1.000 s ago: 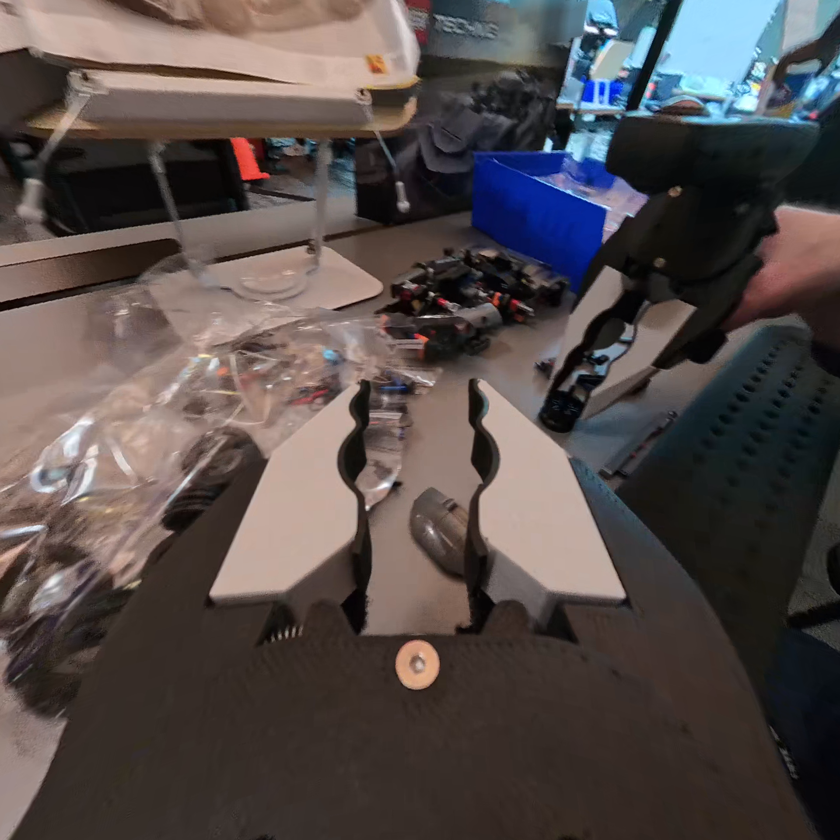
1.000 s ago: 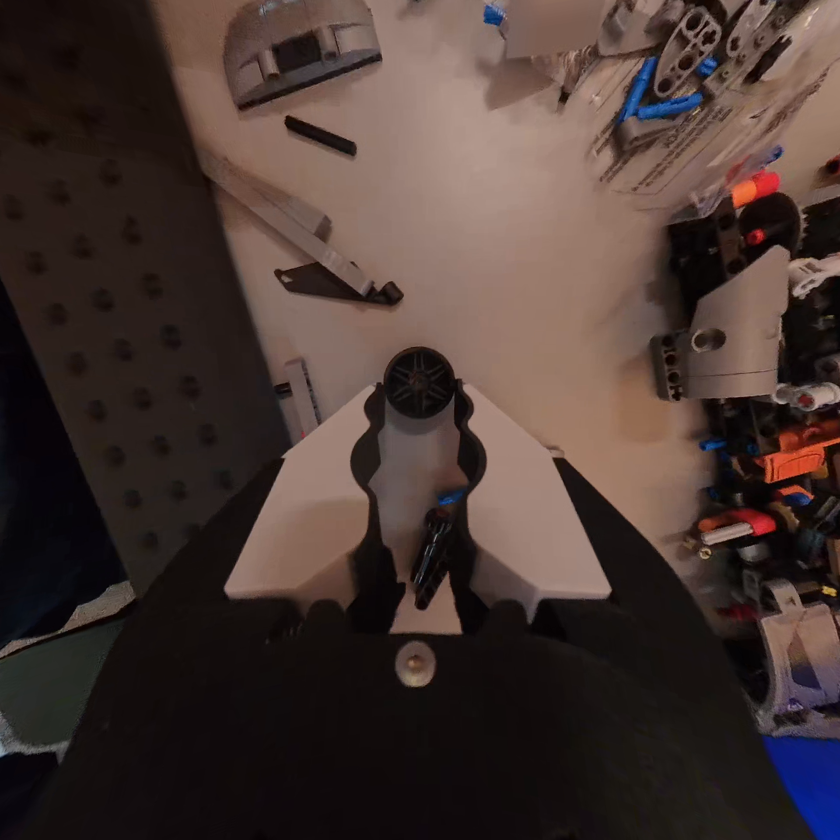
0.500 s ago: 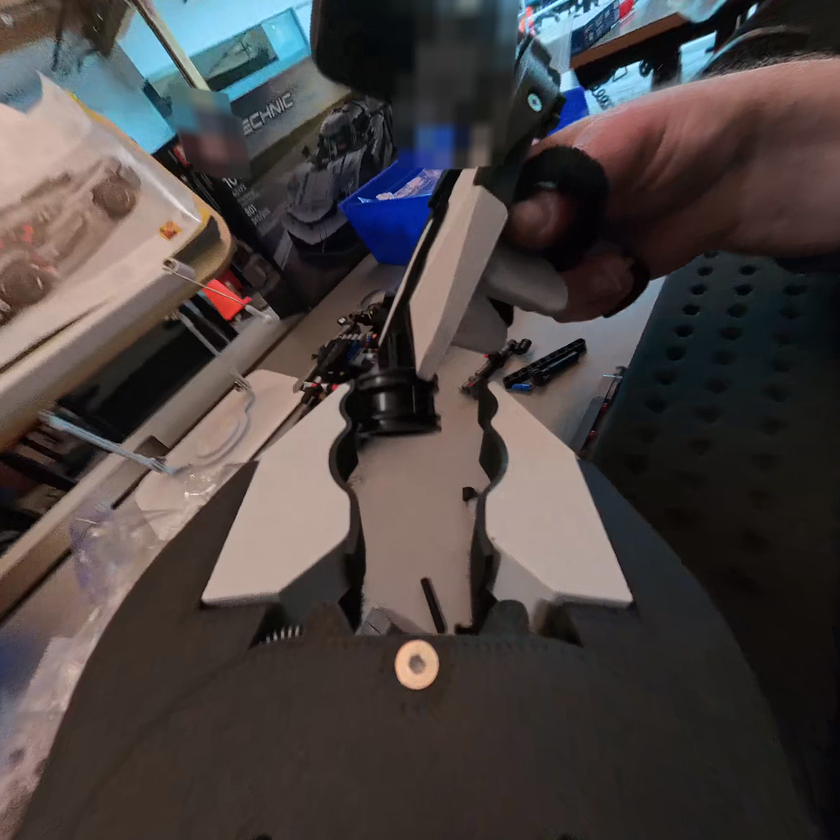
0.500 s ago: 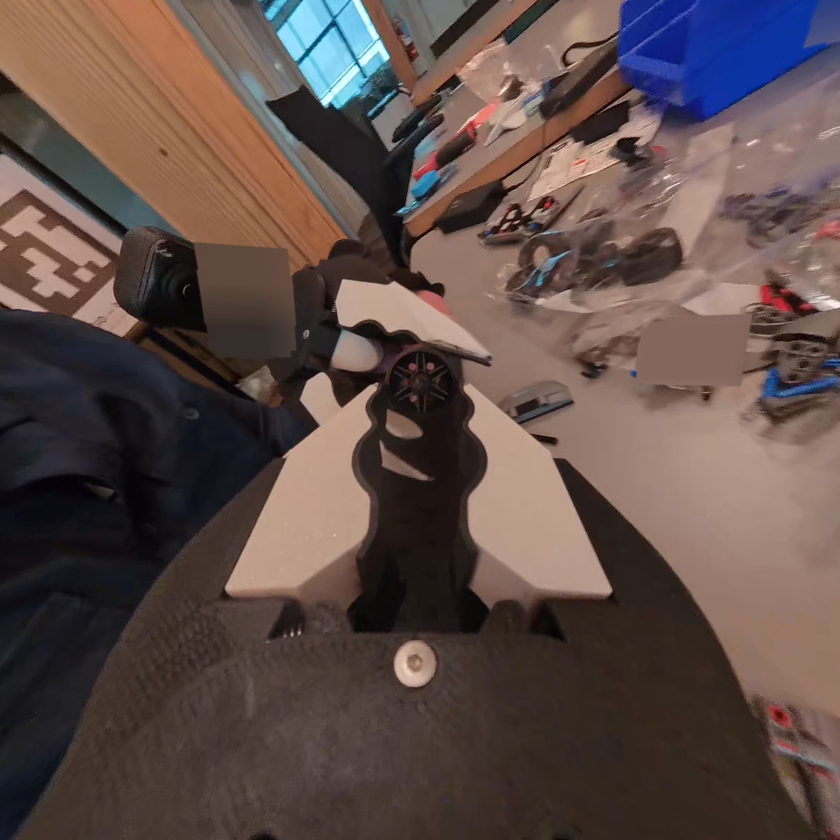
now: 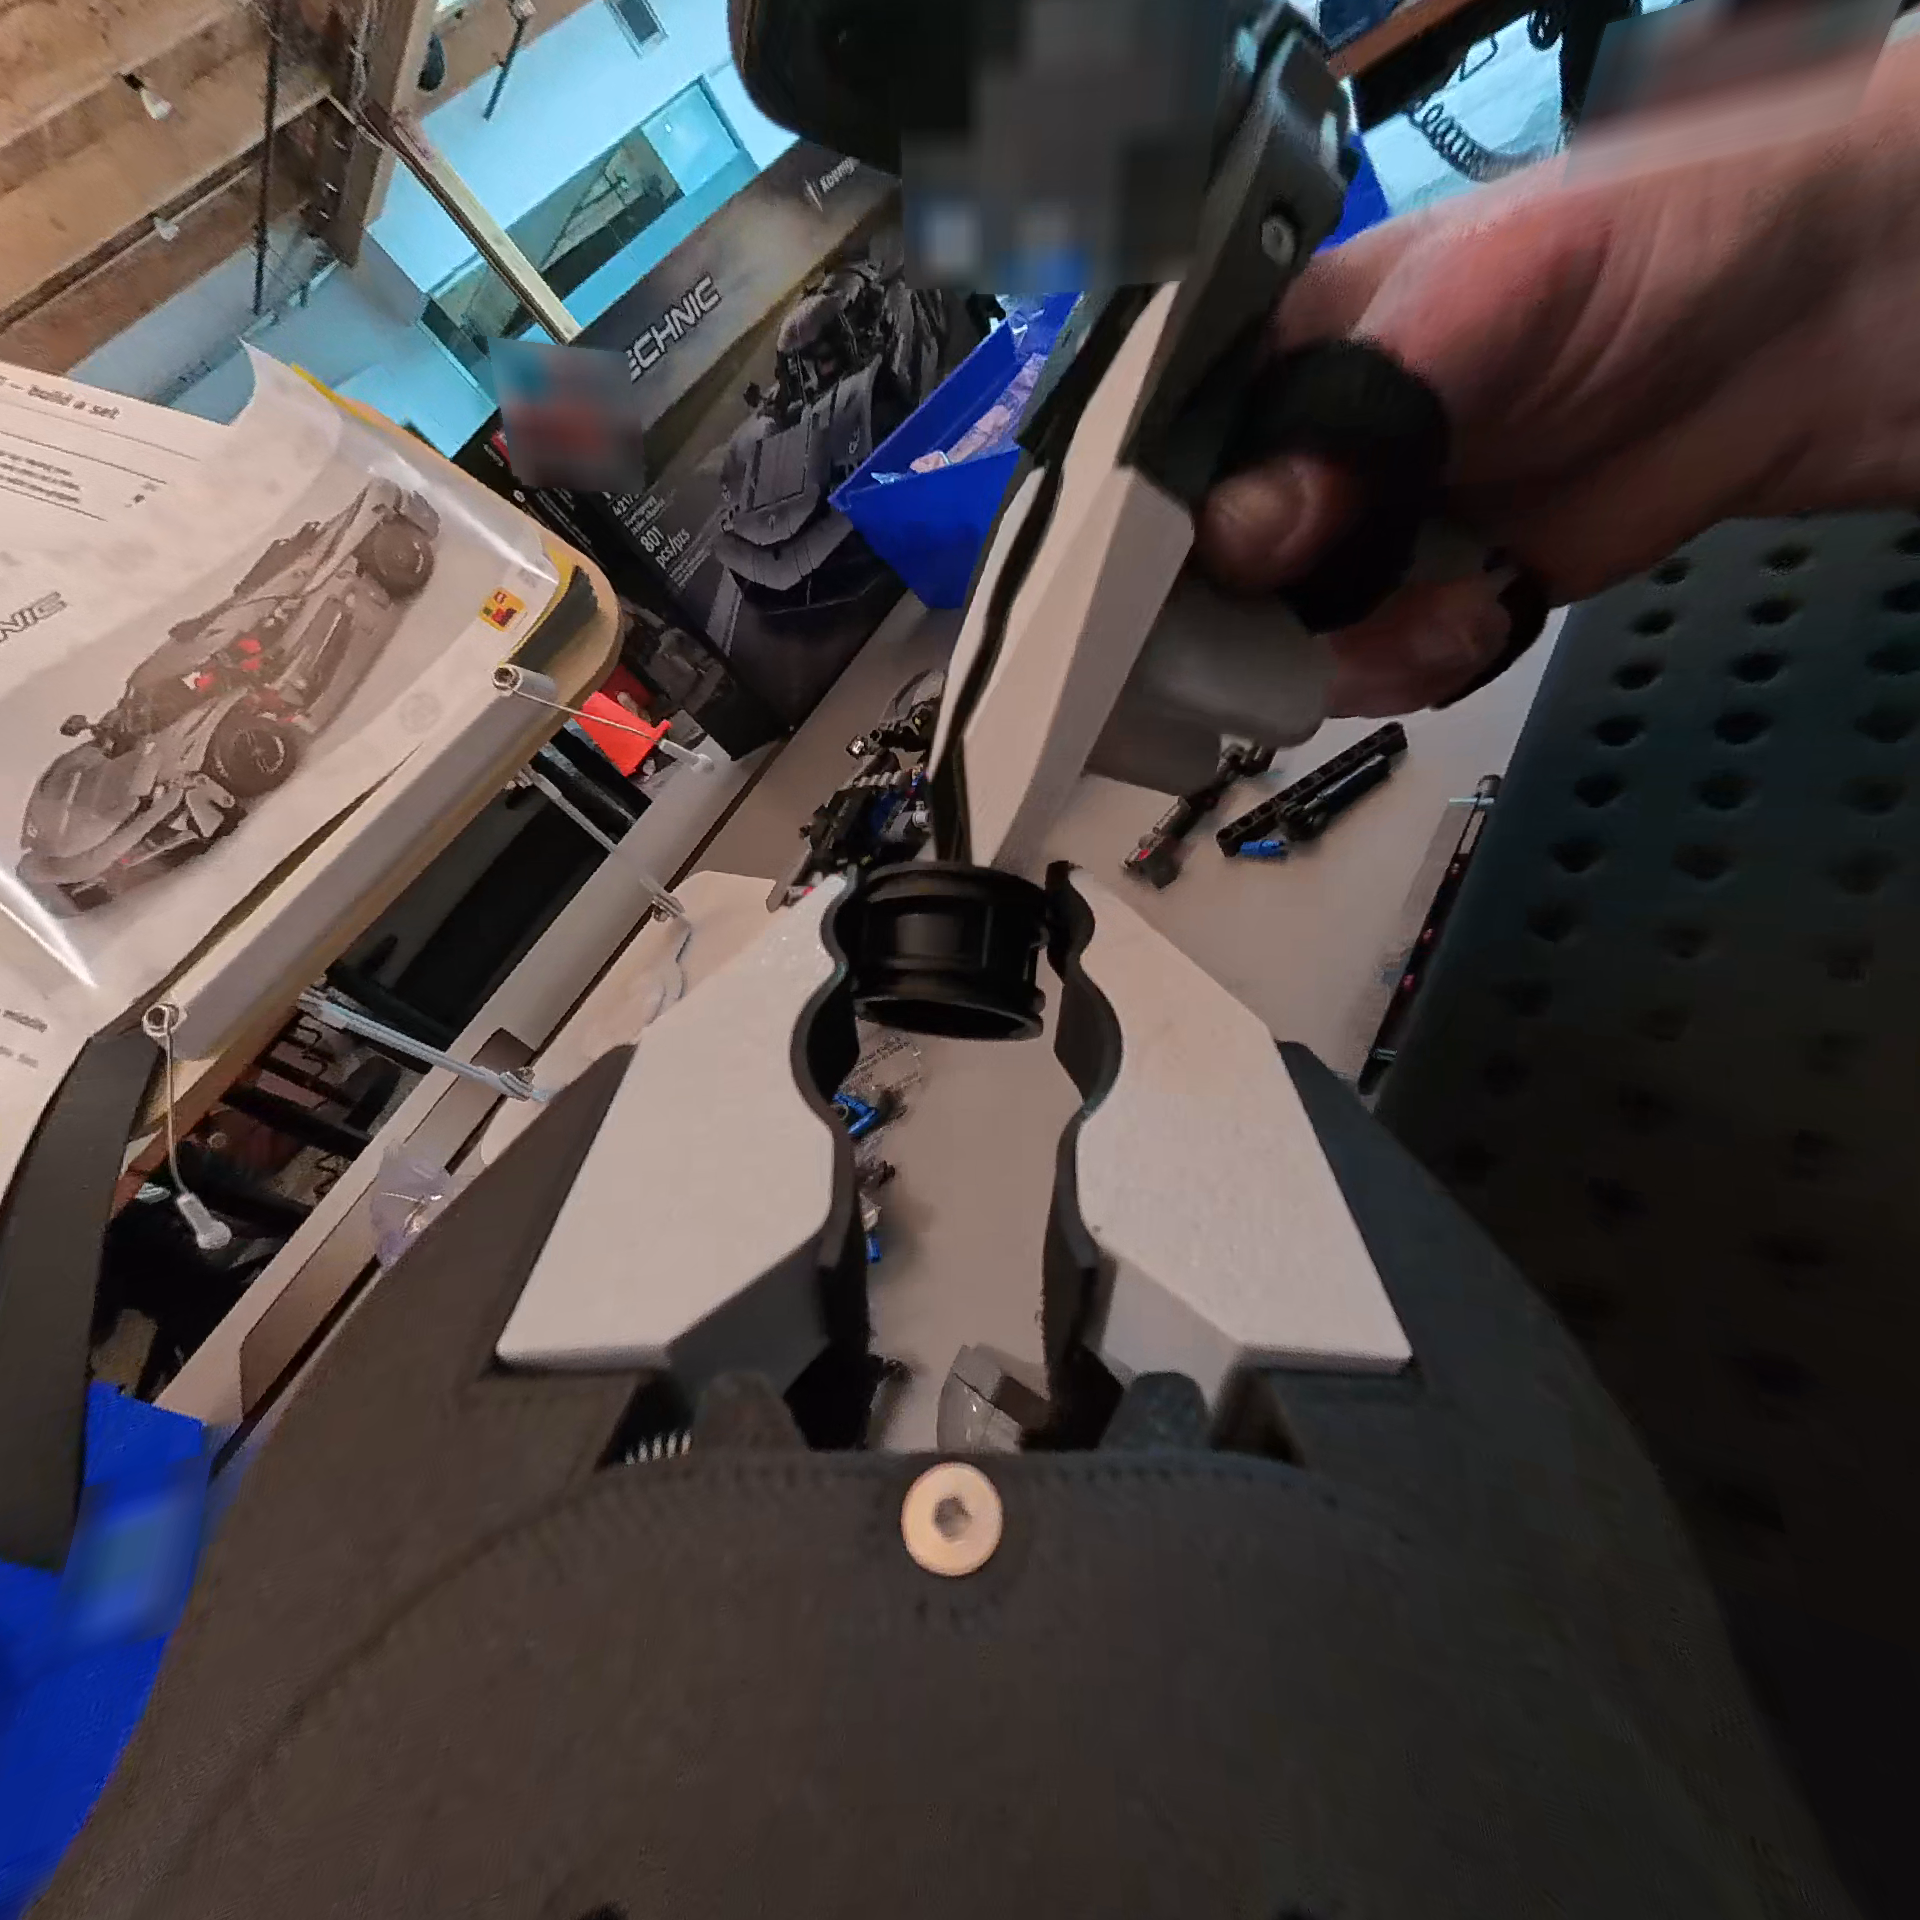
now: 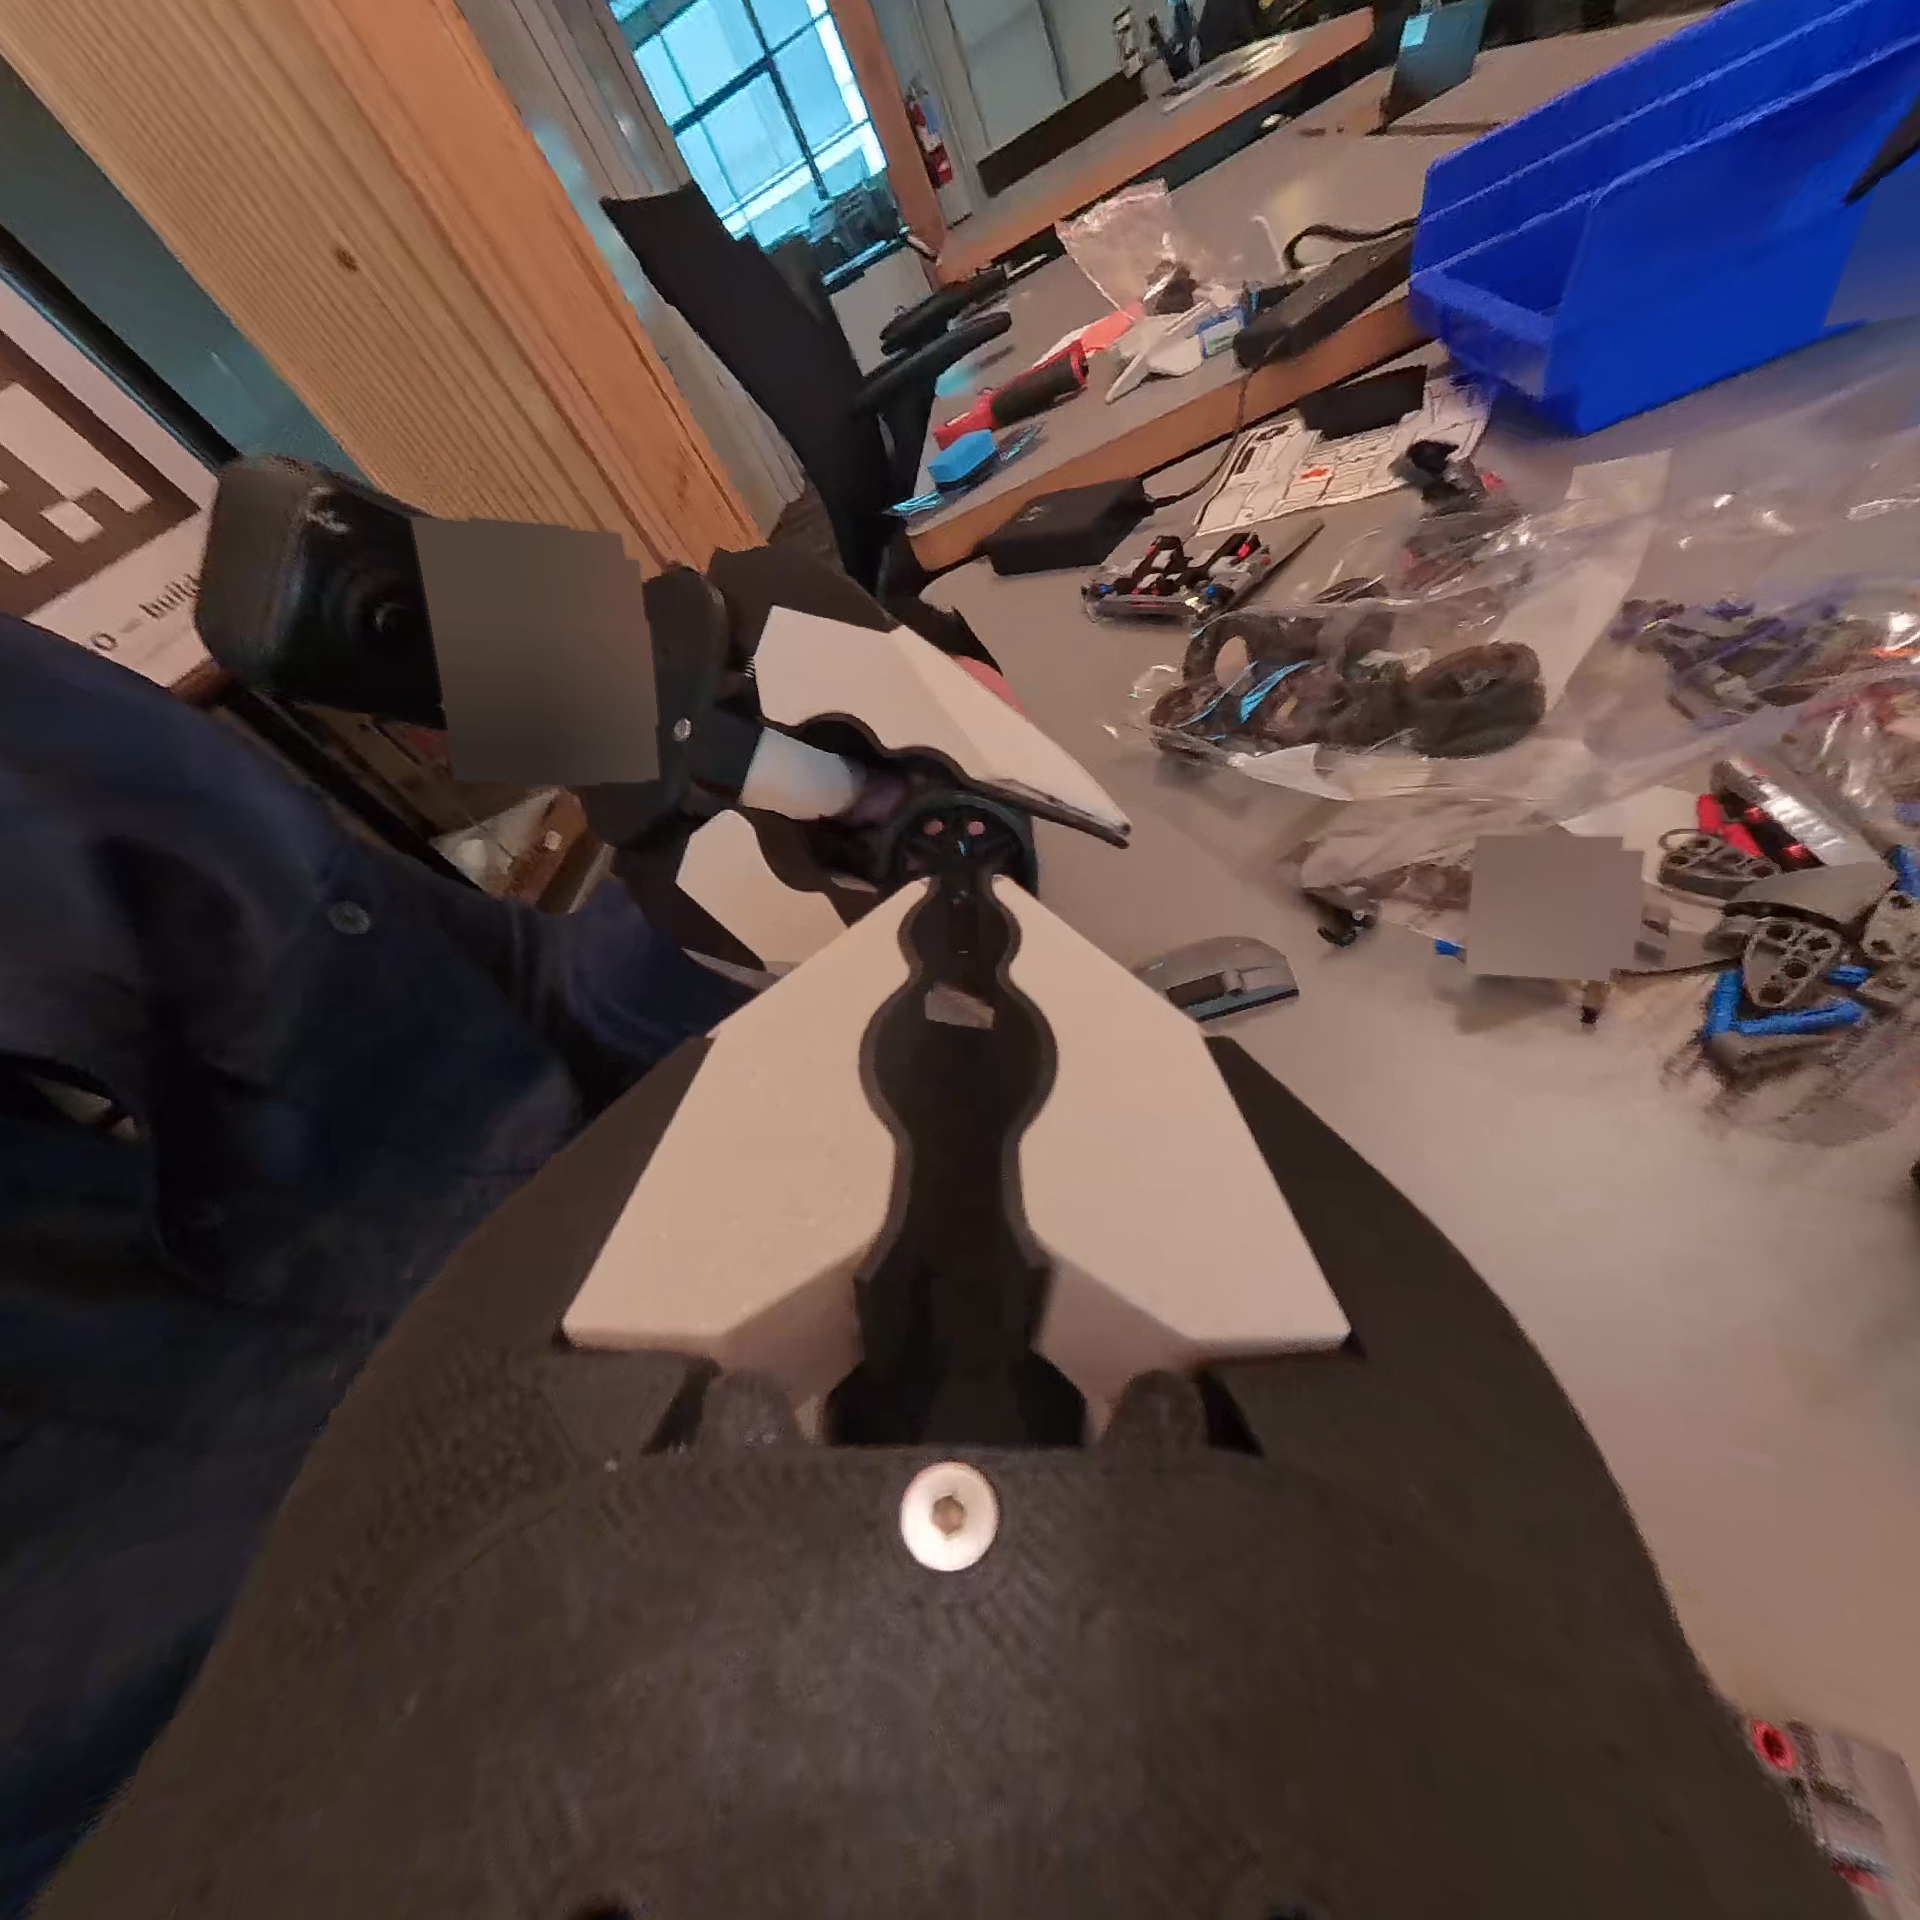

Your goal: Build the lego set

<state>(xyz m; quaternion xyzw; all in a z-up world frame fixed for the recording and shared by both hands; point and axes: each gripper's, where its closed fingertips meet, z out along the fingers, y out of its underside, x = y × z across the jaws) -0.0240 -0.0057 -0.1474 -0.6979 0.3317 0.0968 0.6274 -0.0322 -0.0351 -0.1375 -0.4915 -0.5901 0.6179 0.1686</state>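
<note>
A black wheel rim (image 5: 945, 961) sits between the fingertips of my left gripper (image 5: 945, 904), which is shut on its sides and holds it above the table. My right gripper (image 6: 961, 896) points straight at the spoked face of the rim (image 6: 961, 842). Its fingers are almost together, with the tips at the hub. Whether something thin is between them is too dark to tell. In the left wrist view the right gripper (image 5: 961, 857) comes down from above onto the rim, held by a hand (image 5: 1610, 416).
An instruction booklet (image 5: 239, 644) on a stand, the set's box (image 5: 769, 499) and a blue bin (image 6: 1662, 239) stand behind. Clear bags of parts (image 6: 1455, 675), a grey curved panel (image 6: 1221, 971), black beams (image 5: 1314, 790) and a partly built chassis (image 5: 862, 810) lie on the table. Left and right tips are no more than a few centimetres apart.
Both grippers rose from the table and met in the air. The rim, first between my right fingertips, is now between my left fingers. My right fingers have closed further.
</note>
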